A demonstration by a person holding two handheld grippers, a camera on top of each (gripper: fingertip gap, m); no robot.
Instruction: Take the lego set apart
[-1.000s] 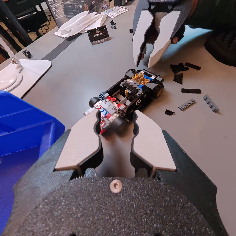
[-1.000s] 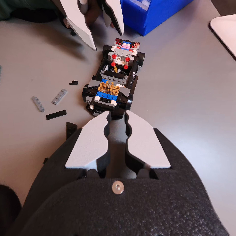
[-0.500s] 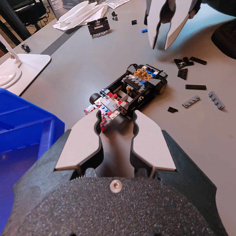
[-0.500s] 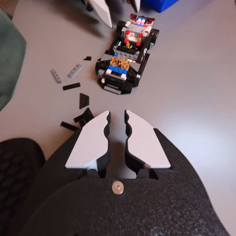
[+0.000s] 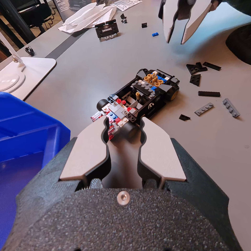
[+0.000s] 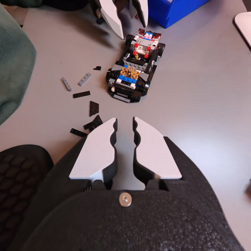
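Note:
A partly stripped black Lego car (image 5: 142,97) stands on the grey table (image 5: 95,65); it also shows in the right wrist view (image 6: 135,67). My left gripper (image 5: 123,120) is open, with its fingertips on either side of the car's rear end with the red, blue and white bricks. I see no clear press on it. The right wrist view shows this gripper (image 6: 133,31) over the car's rear. My right gripper (image 6: 124,119) is open and empty, well back from the car's front. It hangs above the table in the left wrist view (image 5: 175,42).
Loose grey plates (image 5: 203,109) and black plates (image 5: 209,93) lie beside the car, also in the right wrist view (image 6: 81,94). A blue bin (image 5: 27,122) stands by my left gripper. A white base (image 5: 34,72), a black stand piece (image 5: 106,29), papers (image 5: 88,16) and a small blue brick (image 5: 155,34) lie farther off. Left tips to right tips: about 20 cm.
My right gripper has pulled back from the car's front, still open and empty. My left gripper's jaws have narrowed slightly around the car's rear.

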